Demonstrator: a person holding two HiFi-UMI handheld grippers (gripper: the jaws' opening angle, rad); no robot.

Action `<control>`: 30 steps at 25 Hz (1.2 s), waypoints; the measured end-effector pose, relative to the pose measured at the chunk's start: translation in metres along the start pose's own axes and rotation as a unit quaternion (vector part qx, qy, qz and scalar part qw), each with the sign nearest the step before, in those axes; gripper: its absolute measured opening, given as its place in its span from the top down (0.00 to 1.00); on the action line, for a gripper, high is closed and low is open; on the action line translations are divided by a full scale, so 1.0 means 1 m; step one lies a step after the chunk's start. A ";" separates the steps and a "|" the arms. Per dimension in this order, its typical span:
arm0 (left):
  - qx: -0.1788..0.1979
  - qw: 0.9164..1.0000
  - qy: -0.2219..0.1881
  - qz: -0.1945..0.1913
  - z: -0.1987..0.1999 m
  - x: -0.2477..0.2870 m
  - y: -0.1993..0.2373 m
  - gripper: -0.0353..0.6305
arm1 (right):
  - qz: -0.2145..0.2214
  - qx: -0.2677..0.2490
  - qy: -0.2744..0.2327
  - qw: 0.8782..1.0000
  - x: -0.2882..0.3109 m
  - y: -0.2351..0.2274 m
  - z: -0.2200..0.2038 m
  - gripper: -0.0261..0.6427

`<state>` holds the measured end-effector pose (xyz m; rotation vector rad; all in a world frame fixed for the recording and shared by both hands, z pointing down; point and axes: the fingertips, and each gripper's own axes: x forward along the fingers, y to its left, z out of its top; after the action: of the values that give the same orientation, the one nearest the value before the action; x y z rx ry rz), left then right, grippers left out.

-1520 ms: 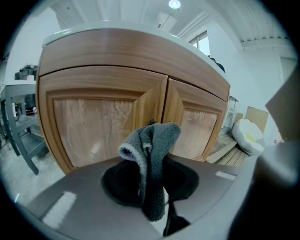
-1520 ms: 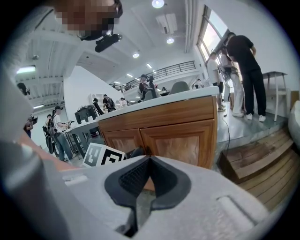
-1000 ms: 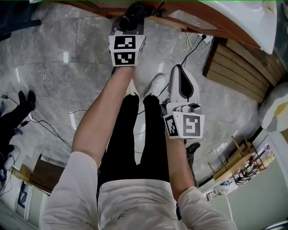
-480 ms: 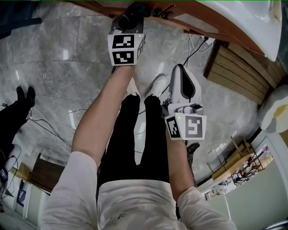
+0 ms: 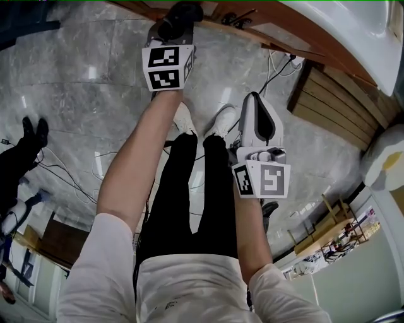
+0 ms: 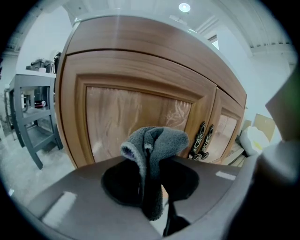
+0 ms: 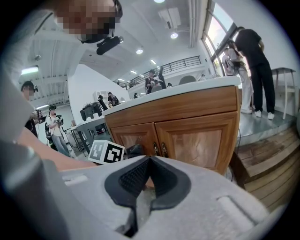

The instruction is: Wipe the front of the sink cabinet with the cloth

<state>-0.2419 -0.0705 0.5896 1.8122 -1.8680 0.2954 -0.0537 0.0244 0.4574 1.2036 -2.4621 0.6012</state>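
Head view: your left tongs (image 5: pixel 179 15) have slid a little up and to the left since a moment ago. They are now close under the wooden sink cabinet (image 5: pixel 265 28). Your right tongs (image 5: pixel 254 99) have stayed in the same spot, by your right leg and above the floor (image 5: pixel 76 94). The cloth (image 5: pixel 184 10) is a dark lump at the tip of the left tongs, right by the wood.

Left gripper view: your left tongs (image 6: pixel 152 183) pinch the grey cloth (image 6: pixel 155 150). It sticks up from between them, folded over at the top. It is in front of the left door (image 6: pixel 136 108) of the sink cabinet. I cannot tell if it touches the wood. The dark door handles (image 6: pixel 201 140) are off to the right of it.

Right gripper view: your right tongs (image 7: pixel 149 180) are pressed together and hold nothing. They are well apart from the sink cabinet (image 7: pixel 197 136). The cloth is far from them, over by the marker cube (image 7: pixel 106 152) of the left tongs.
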 end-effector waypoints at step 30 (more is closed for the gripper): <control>-0.002 0.999 -0.014 0.037 -0.006 -0.008 0.085 0.83 | 0.020 -0.006 0.013 1.000 0.023 0.019 -0.013 0.97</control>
<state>-0.3239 -0.0539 0.6075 1.7560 -1.9571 0.2938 -0.0811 0.0262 0.4753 1.1368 -2.4705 0.6080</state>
